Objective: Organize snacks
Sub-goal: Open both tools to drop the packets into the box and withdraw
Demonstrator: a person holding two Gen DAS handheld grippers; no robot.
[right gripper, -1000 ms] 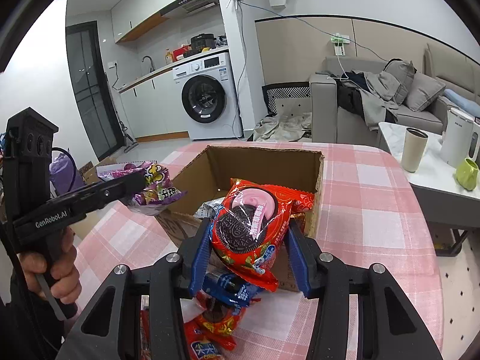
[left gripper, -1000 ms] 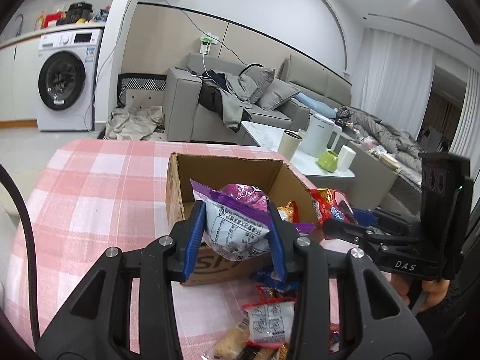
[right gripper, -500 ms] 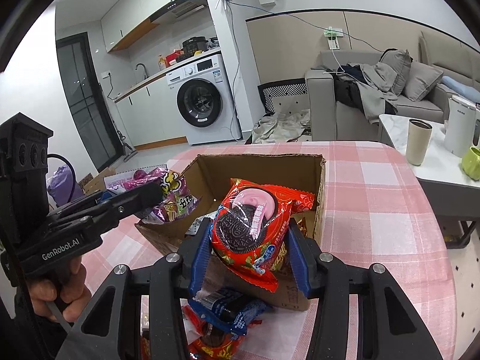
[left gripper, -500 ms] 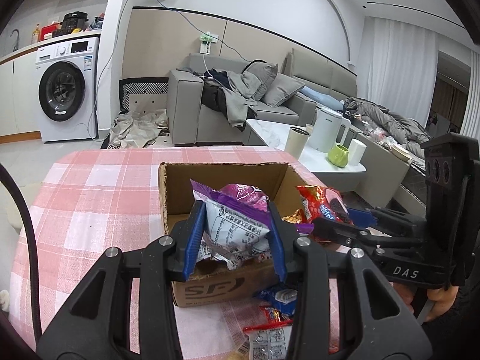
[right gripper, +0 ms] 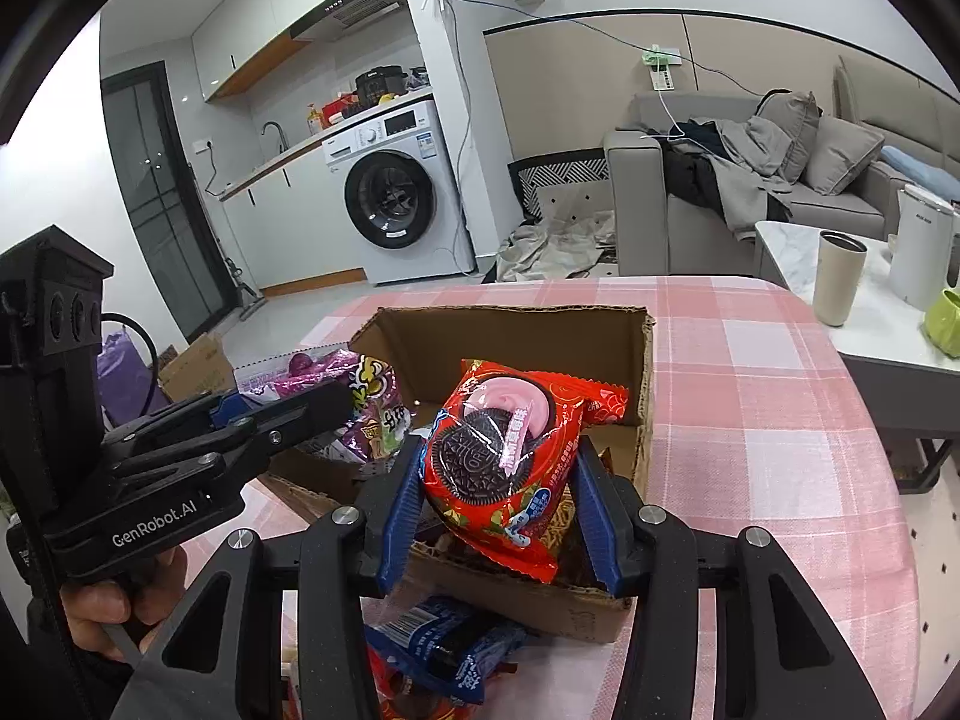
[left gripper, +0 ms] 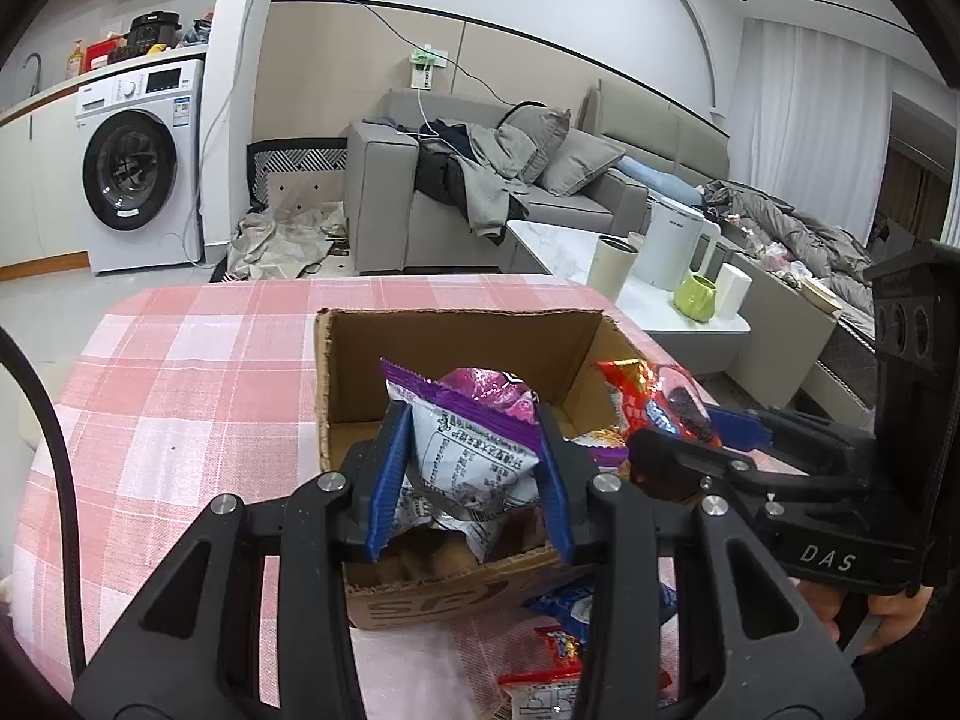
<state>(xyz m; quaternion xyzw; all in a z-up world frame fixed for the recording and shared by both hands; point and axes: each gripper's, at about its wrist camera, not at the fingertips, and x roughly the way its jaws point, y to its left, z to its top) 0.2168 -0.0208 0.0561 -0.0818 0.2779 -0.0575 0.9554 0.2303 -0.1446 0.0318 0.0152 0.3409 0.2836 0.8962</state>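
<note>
An open cardboard box (left gripper: 456, 324) (right gripper: 516, 330) stands on the pink checked tablecloth. My left gripper (left gripper: 471, 489) is shut on a purple and white snack packet (left gripper: 474, 450) and holds it over the box's near left part. My right gripper (right gripper: 498, 516) is shut on a red cookie packet (right gripper: 504, 456) and holds it over the box's near right part. Each gripper shows in the other's view: the right gripper (left gripper: 678, 450) with the red packet (left gripper: 654, 402), the left gripper (right gripper: 324, 405) with the purple packet (right gripper: 366, 402). Other snacks lie in the box, mostly hidden.
Loose snack packets lie on the cloth in front of the box, a blue one (right gripper: 444, 648) and red ones (left gripper: 546, 666). The table edge (right gripper: 900, 480) curves round on the right. Beyond it are a low white table with a kettle and cups (left gripper: 672, 258), a sofa and a washing machine.
Both grippers have moved forward with their packets and now hold them over the box's inside instead of in front of its near wall. Both stay shut.
</note>
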